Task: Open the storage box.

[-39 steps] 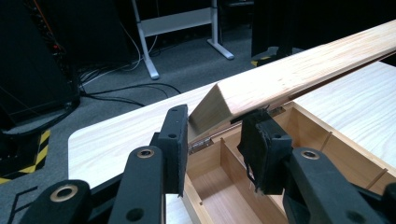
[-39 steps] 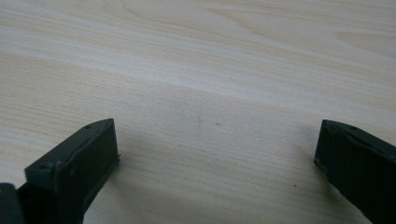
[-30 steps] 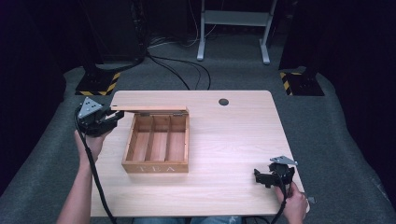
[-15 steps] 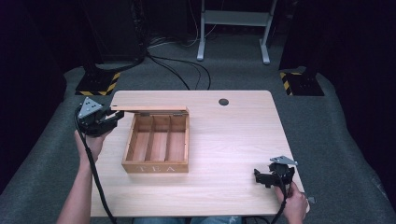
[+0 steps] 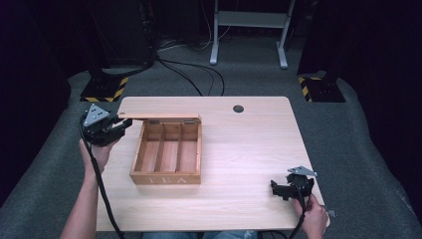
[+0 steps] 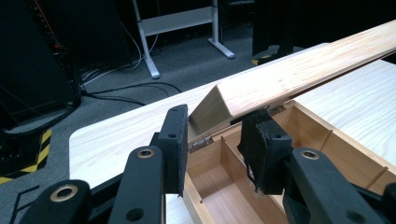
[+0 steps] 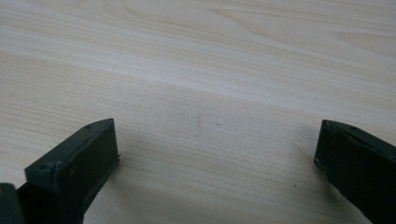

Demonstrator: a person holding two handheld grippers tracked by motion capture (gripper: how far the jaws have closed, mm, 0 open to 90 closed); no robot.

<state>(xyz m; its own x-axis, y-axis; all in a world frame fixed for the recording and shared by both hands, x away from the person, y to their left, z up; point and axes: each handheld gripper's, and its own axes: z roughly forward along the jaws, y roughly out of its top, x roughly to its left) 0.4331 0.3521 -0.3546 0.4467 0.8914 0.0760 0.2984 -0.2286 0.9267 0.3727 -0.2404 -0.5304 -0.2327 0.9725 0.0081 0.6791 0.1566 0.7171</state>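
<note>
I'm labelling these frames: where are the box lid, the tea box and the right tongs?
lid (image 6: pixel 289 79), left gripper view, its top face
tea box (image 5: pixel 166 178), high view, front wall
right tongs (image 5: pixel 278 189), high view, between tips

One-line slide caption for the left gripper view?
Left gripper clamps the corner of the raised light wooden lid over the open compartmented wooden tea box.

Bright tabletop, dark surroundings, soft focus

A light, matt wooden tea box (image 5: pixel 166 154) with a raw-grained pine lid (image 6: pixel 299 74) sits on a pale, smooth wood-laminate table (image 5: pixel 249 144). Matt black foam pads (image 6: pixel 173 144) line the left gripper (image 6: pixel 212 140)
</note>
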